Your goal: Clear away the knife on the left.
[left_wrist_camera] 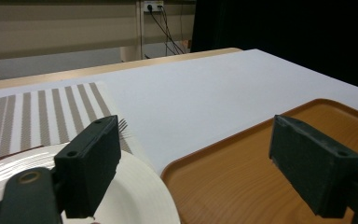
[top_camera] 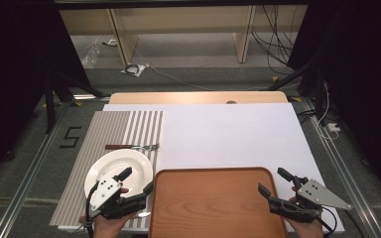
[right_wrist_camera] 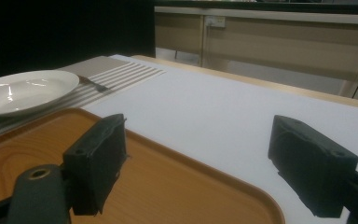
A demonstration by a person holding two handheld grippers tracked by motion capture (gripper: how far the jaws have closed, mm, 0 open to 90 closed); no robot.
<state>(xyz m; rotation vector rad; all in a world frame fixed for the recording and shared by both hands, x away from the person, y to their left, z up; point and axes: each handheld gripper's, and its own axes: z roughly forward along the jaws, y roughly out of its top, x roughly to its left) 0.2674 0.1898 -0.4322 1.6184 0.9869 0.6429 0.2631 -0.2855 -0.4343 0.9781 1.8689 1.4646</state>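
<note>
The left gripper (top_camera: pixel 138 182) hovers released over the white plate (top_camera: pixel 110 165); the right gripper (top_camera: pixel 274 182) gapes, empty, above the wooden tray (top_camera: pixel 213 206).

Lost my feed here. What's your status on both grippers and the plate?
Left gripper open, above white plate rim. Right gripper open, empty, at tray right edge. Plate on striped mat, fork behind it. Nothing blocking.

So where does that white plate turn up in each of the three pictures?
High view: the white plate lies lower left on the striped mat, left of the wooden tray, partly under the left gripper.
Left gripper view: bottom left, behind the left-hand jaw.
Right gripper view: far left, beyond the tray's edge.
Shared landmark: the fork just beyond the plate.
</note>
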